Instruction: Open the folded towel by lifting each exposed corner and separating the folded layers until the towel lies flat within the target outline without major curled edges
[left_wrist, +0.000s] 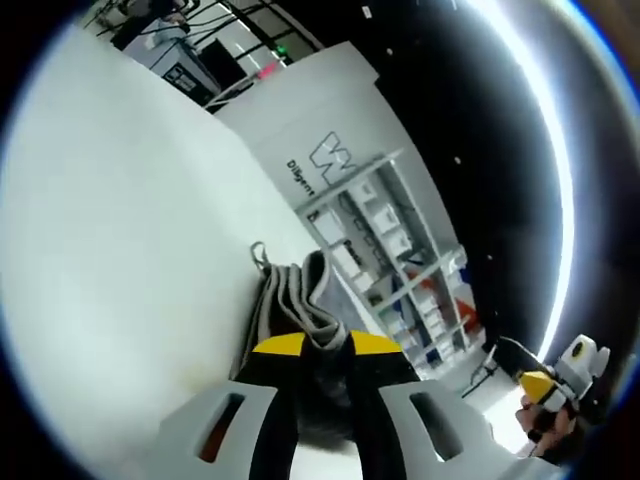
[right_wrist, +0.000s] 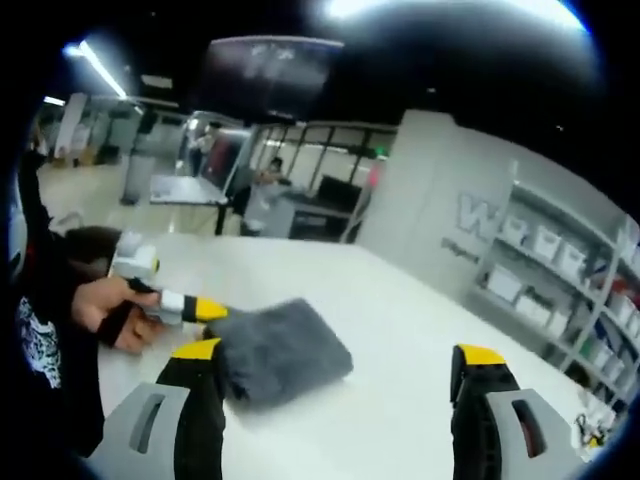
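Note:
A grey folded towel (right_wrist: 285, 352) lies on the white table (right_wrist: 400, 300). In the left gripper view the towel (left_wrist: 300, 290) fills the space between my jaws, its folded layers and a small hanging loop standing up ahead of the yellow tips. My left gripper (left_wrist: 327, 348) is shut on the towel's near edge. The left gripper (right_wrist: 190, 307) also comes in from the left of the right gripper view, held by a hand (right_wrist: 115, 312), its yellow tip at the towel's corner. My right gripper (right_wrist: 338, 355) is open, hovering above the table with the towel by its left jaw. It shows again as the right gripper (left_wrist: 545, 388).
Shelves with white bins (right_wrist: 545, 255) stand along a wall with a logo (right_wrist: 480, 215) beyond the table's far edge. Other tables and people (right_wrist: 268, 175) are in the background. Bare table (left_wrist: 130, 250) stretches to the left of the towel.

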